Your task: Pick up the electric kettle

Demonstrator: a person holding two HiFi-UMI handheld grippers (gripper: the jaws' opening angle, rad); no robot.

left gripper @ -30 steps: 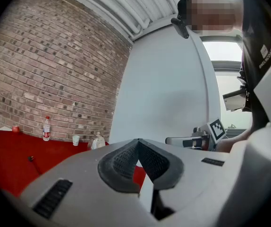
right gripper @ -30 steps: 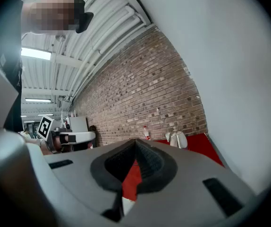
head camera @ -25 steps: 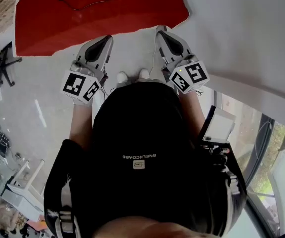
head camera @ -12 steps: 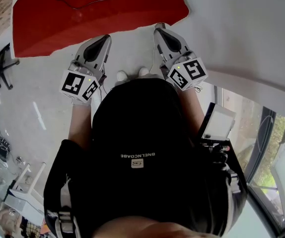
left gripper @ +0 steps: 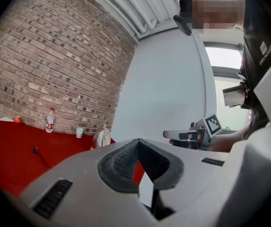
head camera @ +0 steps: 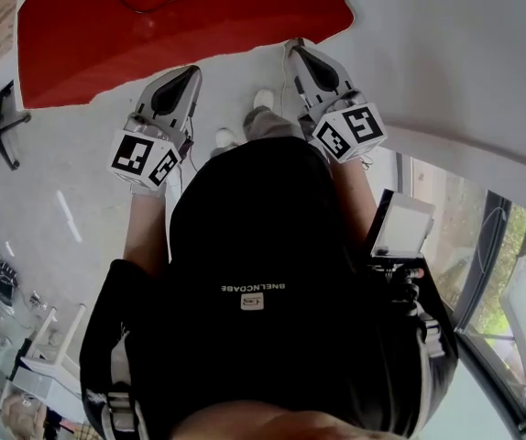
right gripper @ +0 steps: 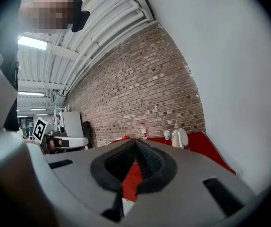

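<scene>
- The left gripper [head camera: 187, 71] is pointing roughly level toward the red cloth [head camera: 245, 16], its jaws pressed together with nothing between them.
- The right gripper [head camera: 296, 48] is being held beside it, well apart from it, also aiming at the cloth. Its jaws are likewise closed on nothing.
- A white shoe [head camera: 263, 98] is showing on the pale floor between the two grippers, just short of the cloth's near edge.
- A thin black cable [head camera: 162, 5] is lying loose on the cloth.
- The kettle [right gripper: 179, 137] is standing upright at the far side of the cloth, well apart from both grippers. Its long axis is running straight up and its lid knob is sitting on top. It is too small to tell which way its spout is facing.
- The lid is covering the kettle, so whatever it holds is hidden.
- A small white cup [right gripper: 166, 135] is standing between the kettle and a bottle [right gripper: 143, 131]; the cup's inside is not showing.
- The bottle is standing upright with a red cap on; I cannot tell how full it is.
- A brick wall [right gripper: 145, 89] is rising right behind this row.
</scene>
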